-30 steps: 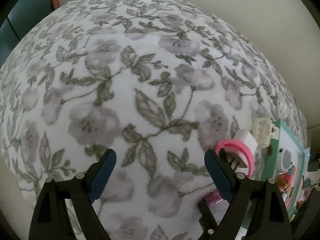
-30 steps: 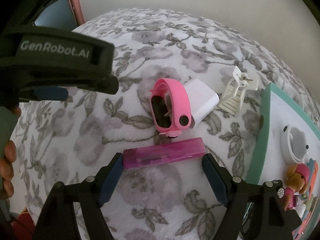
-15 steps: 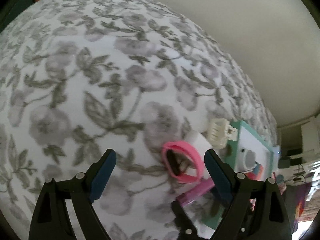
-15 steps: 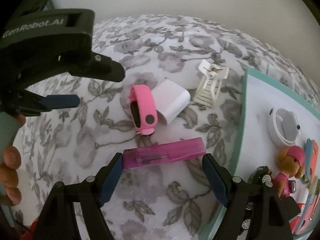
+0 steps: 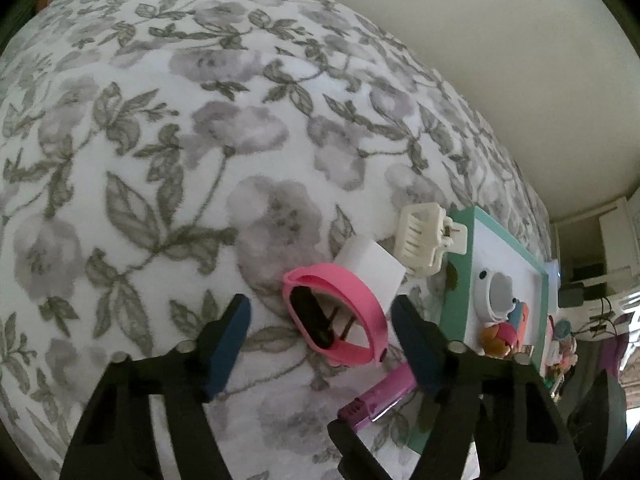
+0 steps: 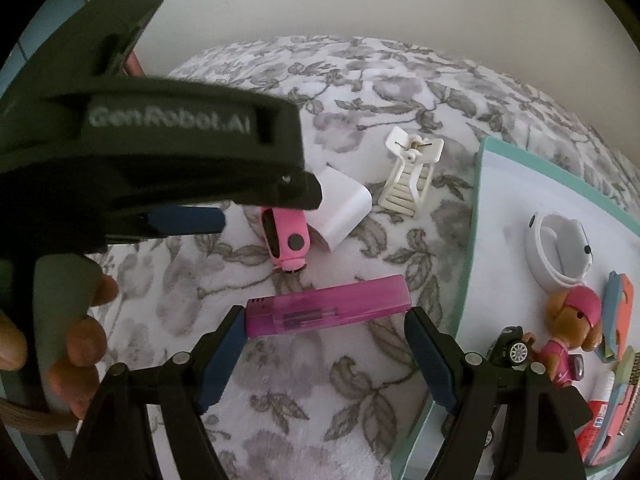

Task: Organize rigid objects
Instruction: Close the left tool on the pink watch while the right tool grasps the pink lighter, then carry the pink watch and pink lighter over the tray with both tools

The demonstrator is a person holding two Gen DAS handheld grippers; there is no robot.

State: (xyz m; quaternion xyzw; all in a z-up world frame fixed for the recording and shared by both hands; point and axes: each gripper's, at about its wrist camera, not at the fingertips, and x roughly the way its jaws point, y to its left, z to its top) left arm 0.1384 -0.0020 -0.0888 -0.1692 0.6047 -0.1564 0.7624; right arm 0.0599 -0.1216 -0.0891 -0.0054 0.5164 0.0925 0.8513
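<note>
My right gripper (image 6: 326, 322) is shut on a translucent magenta lighter (image 6: 328, 310), held crosswise between its blue pads above the floral blanket; the lighter also shows in the left wrist view (image 5: 378, 398). My left gripper (image 5: 322, 322) is open, its fingertips on either side of a pink wristband (image 5: 336, 314) lying on the blanket. The wristband shows in the right wrist view (image 6: 286, 236), partly under the left gripper body. A white charger block (image 5: 372, 268) (image 6: 344, 210) touches the wristband. A cream hair claw clip (image 5: 426, 236) (image 6: 412, 176) lies beyond it.
A teal-rimmed white tray (image 6: 478, 216) (image 5: 460, 280) at the right holds a white round case (image 6: 560, 248), a small doll (image 6: 572, 320), a toy car (image 6: 510, 346) and other small items. The floral blanket (image 5: 180, 140) covers the surface. A pale wall stands behind.
My left gripper has swung right and down until its open fingers straddle the pink wristband. My right gripper with the lighter has shifted slightly toward the tray.
</note>
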